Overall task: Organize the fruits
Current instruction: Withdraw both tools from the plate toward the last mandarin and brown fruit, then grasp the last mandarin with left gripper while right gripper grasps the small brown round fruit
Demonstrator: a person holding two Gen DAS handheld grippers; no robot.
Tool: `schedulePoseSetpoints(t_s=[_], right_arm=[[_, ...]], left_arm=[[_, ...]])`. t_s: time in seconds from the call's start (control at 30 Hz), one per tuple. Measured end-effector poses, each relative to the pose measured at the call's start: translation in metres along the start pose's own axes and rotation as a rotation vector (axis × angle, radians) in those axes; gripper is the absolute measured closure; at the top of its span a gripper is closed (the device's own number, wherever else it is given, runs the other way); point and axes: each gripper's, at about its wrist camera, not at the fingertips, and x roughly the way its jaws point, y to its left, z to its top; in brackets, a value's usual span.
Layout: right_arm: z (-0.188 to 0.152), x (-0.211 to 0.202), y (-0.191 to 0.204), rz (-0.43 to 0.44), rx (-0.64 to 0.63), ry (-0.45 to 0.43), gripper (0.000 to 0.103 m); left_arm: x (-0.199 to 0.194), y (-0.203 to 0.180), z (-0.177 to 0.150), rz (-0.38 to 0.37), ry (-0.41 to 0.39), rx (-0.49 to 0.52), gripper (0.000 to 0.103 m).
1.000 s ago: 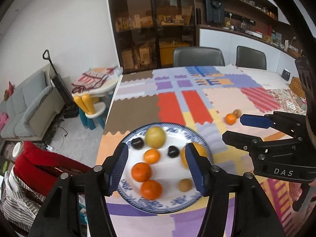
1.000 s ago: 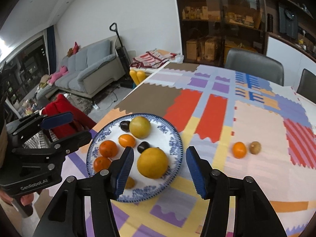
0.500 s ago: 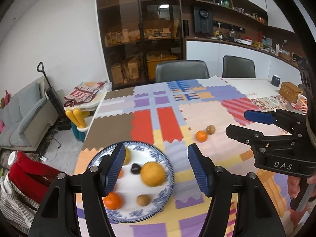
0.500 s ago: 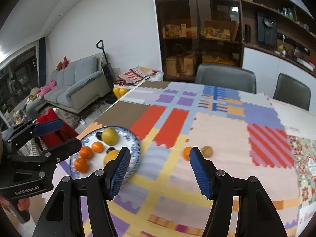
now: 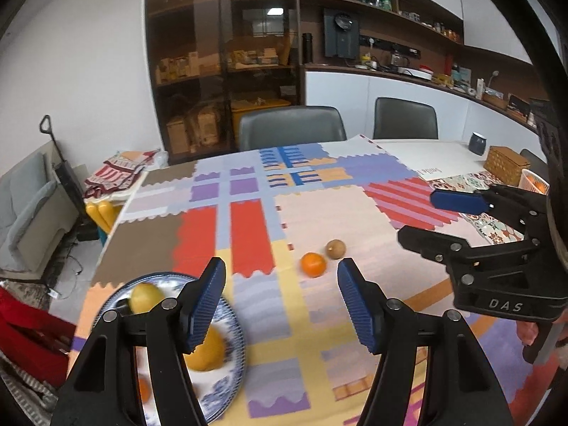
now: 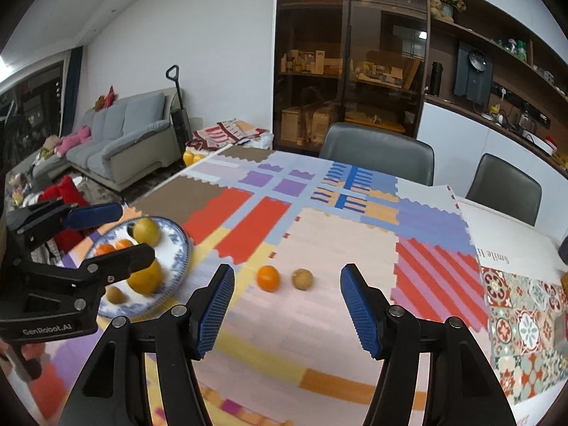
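plate [image 6: 179, 245] looks like glossy glazed ceramic, the patchwork cloth [image 6: 340, 234] is matt fabric, and the fingers [image 6: 358, 307] have ribbed blue rubbery pads on black plastic.

The left claw [image 5: 280, 305] is hanging tilted downward with its blue pads standing apart and gripping nothing. The right claw [image 6: 287, 307] is hanging beside it at much the same downward tilt, its pads likewise parted and empty. Both are sitting side by side, apart.

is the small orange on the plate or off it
Off. The small orange lies on the patchwork cloth beside a brown fruit, well clear of the plate.
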Motion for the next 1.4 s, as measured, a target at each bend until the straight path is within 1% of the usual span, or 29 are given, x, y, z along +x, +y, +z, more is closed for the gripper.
schedulePoseSetpoints(t_s=[0.1,0.27,0.37,0.5,0.6,0.63,0.8,0.87,0.93,1.03,1.17,1.27,1.3,1.33,1.4], right_arm=[[-0.002,0.012,-0.01,0.017,-0.025,0.016,0.04],[-0.009,0.043,-0.024,0.043,-0.093,0.083,0.04],[-0.012,0.061,-0.029,0.052,-0.153,0.11,0.04],[-0.014,0.086,-0.031,0.097,-0.237,0.144,0.041],[-0.017,0.105,-0.033,0.13,-0.28,0.177,0.046],[-0.018,0.111,-0.035,0.138,-0.284,0.19,0.049],[-0.02,0.135,-0.037,0.182,-0.297,0.236,0.051],[-0.02,0.14,-0.037,0.195,-0.307,0.243,0.055],[-0.019,0.145,-0.037,0.206,-0.31,0.249,0.056],[-0.017,0.153,-0.038,0.221,-0.32,0.262,0.06],[-0.015,0.16,-0.038,0.249,-0.334,0.266,0.06],[-0.014,0.165,-0.036,0.269,-0.338,0.27,0.061],[-0.014,0.167,-0.036,0.271,-0.338,0.274,0.063],[-0.014,0.169,-0.036,0.277,-0.335,0.282,0.065],[-0.014,0.173,-0.037,0.289,-0.327,0.298,0.067]], left_arm=[[0.018,-0.008,0.0,-0.02,0.017,0.015,0.039],[0.045,-0.013,0.0,-0.032,0.061,0.027,0.039],[0.063,-0.015,-0.002,-0.032,0.091,0.032,0.039],[0.086,-0.017,-0.006,-0.047,0.137,0.032,0.039],[0.099,-0.019,-0.01,-0.052,0.168,0.058,0.039],[0.105,-0.02,-0.011,-0.051,0.179,0.07,0.039],[0.123,-0.02,-0.011,-0.07,0.212,0.086,0.039],[0.129,-0.019,-0.01,-0.075,0.219,0.083,0.04],[0.135,-0.018,-0.01,-0.082,0.228,0.082,0.044],[0.142,-0.019,-0.009,-0.097,0.248,0.087,0.046],[0.15,-0.022,-0.008,-0.116,0.265,0.1,0.047],[0.157,-0.021,-0.008,-0.124,0.282,0.099,0.052],[0.16,-0.02,-0.008,-0.126,0.288,0.096,0.054],[0.162,-0.02,-0.008,-0.128,0.293,0.09,0.054],[0.165,-0.018,-0.008,-0.137,0.298,0.077,0.054]])
